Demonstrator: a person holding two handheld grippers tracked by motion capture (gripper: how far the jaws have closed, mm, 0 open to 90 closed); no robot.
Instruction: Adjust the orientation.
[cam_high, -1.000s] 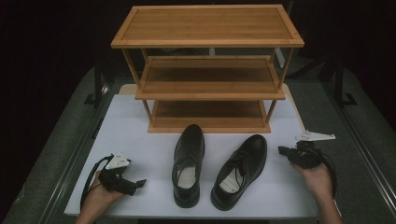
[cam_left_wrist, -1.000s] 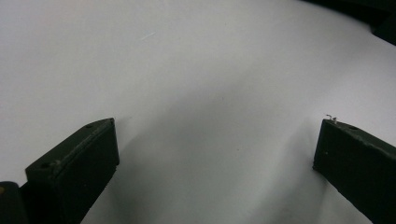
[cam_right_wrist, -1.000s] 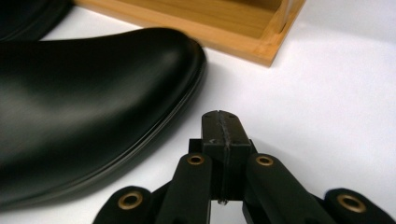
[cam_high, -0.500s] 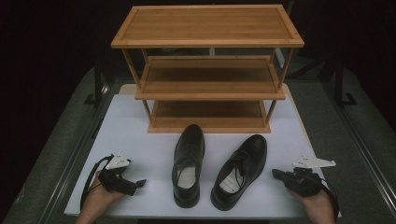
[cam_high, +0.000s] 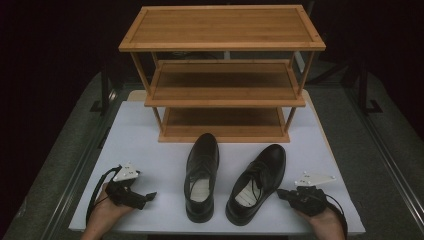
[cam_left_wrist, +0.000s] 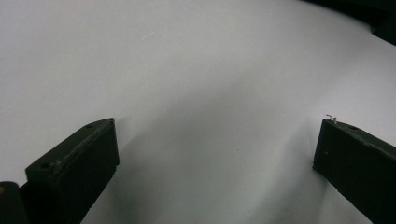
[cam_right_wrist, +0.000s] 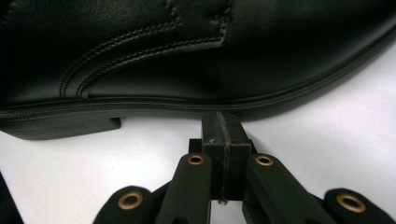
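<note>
Two black shoes stand side by side at the front of the white bench (cam_high: 150, 130), toes toward the wooden rack (cam_high: 222, 75) just behind them. The left shoe (cam_high: 201, 175) points straight at the rack's lowest shelf (cam_high: 222, 131); the right shoe (cam_high: 256, 182) is angled, heel out toward the right tool (cam_high: 286, 194). That layout suggests the pair is staged for shelving, each shoe within reach of its own hand.

The right tool lies low at the bench's right front corner, held in the right hand (cam_high: 325, 222), its jaws clenched together with nothing between them. In the right gripper view the closed tip sits just beside the shoe's sole edge near the heel; I cannot tell whether it touches. Closed like this, it looks set to nudge rather than grasp.

The left tool (cam_high: 145, 197) rests in the left hand (cam_high: 107, 215) at the left front, well apart from the left shoe. Its jaws are spread wide over bare bench, released and holding nothing, probably waiting.
</note>
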